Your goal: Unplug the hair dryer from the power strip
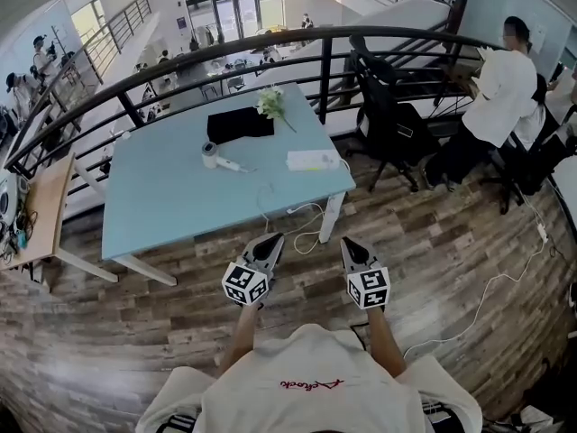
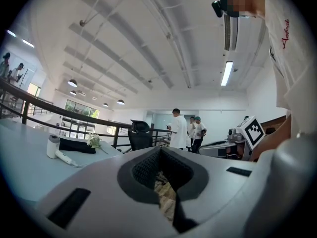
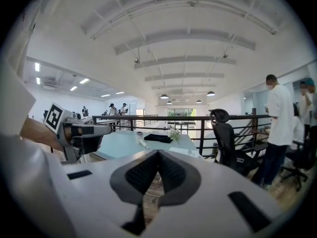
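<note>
Closest in, the left gripper (image 1: 272,239) and the right gripper (image 1: 348,243) are held side by side over the wooden floor (image 1: 433,260), short of the table's near edge. Both have their jaws pressed together with nothing between them, which each gripper's own view shows plainly. Just ahead of them a white cable (image 1: 305,222) loops off the edge of the light blue table (image 1: 162,197) toward the floor. Further in on the tabletop lies the white hair dryer (image 1: 211,155), well apart from both grippers. The white power strip (image 1: 312,161) sits to its right near the table's right edge; whether the plug is seated in it is too small to tell. Behind these lie a black cloth (image 1: 240,124) and a small bunch of white flowers (image 1: 270,103). Beyond the table runs a dark railing (image 1: 180,61), with a black office chair (image 1: 388,115) and a person in white (image 1: 500,84) off to the right.
</note>
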`<move>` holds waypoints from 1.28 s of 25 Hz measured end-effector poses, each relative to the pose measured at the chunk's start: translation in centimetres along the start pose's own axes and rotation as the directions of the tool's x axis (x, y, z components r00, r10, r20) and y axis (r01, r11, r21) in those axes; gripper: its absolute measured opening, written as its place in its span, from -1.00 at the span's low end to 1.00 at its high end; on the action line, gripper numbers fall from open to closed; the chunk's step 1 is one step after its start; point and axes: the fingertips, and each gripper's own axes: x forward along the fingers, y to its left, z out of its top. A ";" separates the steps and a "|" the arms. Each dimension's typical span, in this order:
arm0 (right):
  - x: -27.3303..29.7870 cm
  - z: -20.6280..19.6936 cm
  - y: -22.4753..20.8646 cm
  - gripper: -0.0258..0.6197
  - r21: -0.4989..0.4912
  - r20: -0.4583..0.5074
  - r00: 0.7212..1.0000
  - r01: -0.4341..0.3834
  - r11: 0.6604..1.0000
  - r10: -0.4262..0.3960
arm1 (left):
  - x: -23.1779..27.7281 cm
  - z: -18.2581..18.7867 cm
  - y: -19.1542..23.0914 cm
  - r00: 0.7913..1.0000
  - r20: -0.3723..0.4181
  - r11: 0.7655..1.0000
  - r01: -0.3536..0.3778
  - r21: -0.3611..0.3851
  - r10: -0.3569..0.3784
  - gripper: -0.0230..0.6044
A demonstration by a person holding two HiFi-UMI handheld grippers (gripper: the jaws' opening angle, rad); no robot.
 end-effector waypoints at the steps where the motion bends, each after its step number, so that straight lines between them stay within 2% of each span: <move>1: 0.2 0.0 -0.1 -0.87 0.000 -0.002 1.000 0.000 1.000 0.000 | 0.2 0.0 0.1 1.000 -0.002 1.000 0.002 -0.001 -0.002 -0.90; 14: 3.4 -0.4 -2.5 -0.87 0.015 -0.019 1.000 -0.025 1.000 0.025 | 3.7 -0.8 1.6 0.999 -0.034 1.000 0.001 -0.003 -0.001 -0.90; 24: 8.2 0.1 -7.4 -0.87 0.026 -0.008 0.999 -0.053 0.998 0.053 | 10.4 -0.9 4.1 0.999 -0.035 1.000 -0.006 0.001 0.006 -0.90; 32: 12.8 2.2 -11.9 -0.87 0.017 0.000 0.997 -0.083 0.996 0.083 | 16.3 0.7 7.2 0.999 -0.024 0.999 -0.037 0.014 0.038 -0.90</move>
